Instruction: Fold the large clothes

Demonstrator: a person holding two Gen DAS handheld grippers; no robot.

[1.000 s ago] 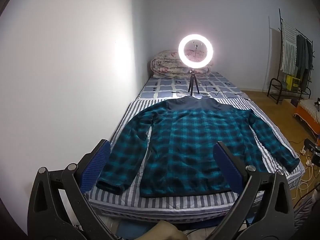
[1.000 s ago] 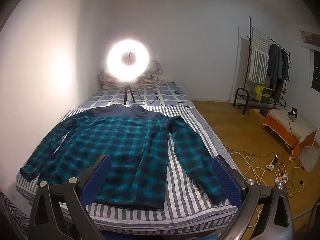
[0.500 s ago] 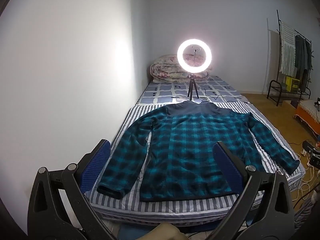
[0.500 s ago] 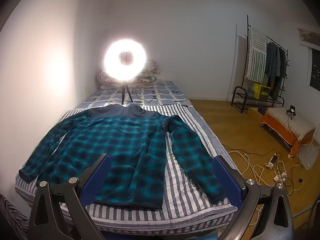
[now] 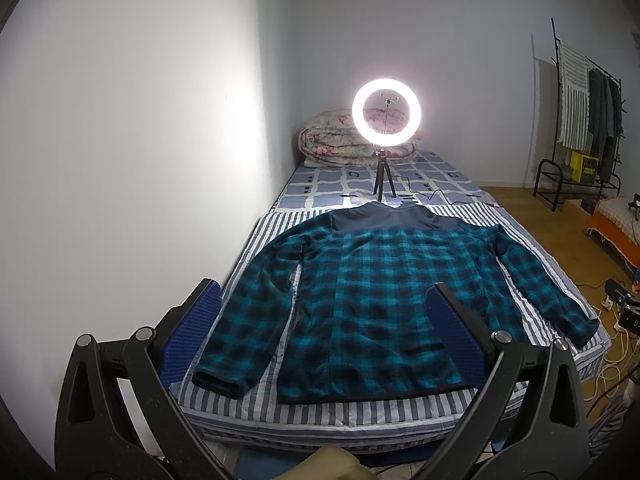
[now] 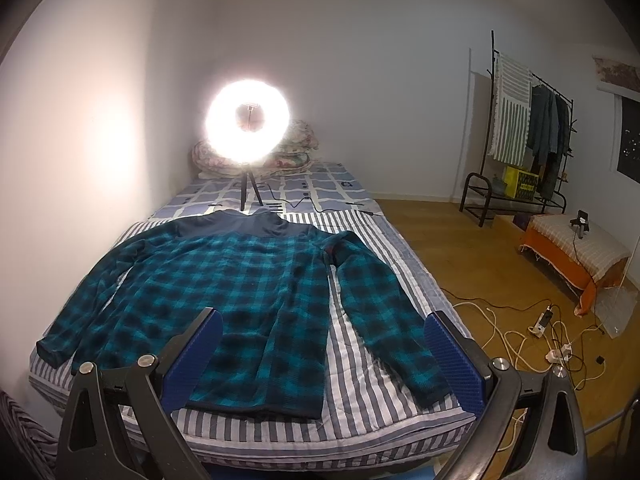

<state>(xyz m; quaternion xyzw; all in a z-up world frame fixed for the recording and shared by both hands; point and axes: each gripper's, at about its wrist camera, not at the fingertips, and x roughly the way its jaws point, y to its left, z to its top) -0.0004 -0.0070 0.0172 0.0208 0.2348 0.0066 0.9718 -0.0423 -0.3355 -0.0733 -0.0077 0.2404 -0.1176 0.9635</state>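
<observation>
A teal and black plaid fleece top [image 5: 372, 300] [image 6: 240, 292] with a dark blue collar lies spread flat on the striped bed sheet [image 5: 352, 412] [image 6: 360, 412], both sleeves angled out and down. My left gripper [image 5: 324, 320] hovers open in front of the bed's near edge, over the hem and left sleeve, holding nothing. My right gripper [image 6: 324, 344] is open too, held off the bed above the hem and the right sleeve's cuff.
A lit ring light on a small tripod [image 5: 385, 120] [image 6: 248, 120] stands on the bed behind the collar, with folded quilts [image 5: 340, 140] at the head. A wall runs along the left. Cables and power strips [image 6: 544, 320] litter the wooden floor; a clothes rack [image 6: 520, 120] stands at right.
Both grippers have drawn back and risen slightly, so the bed and top look smaller and lower. The top has not moved.
</observation>
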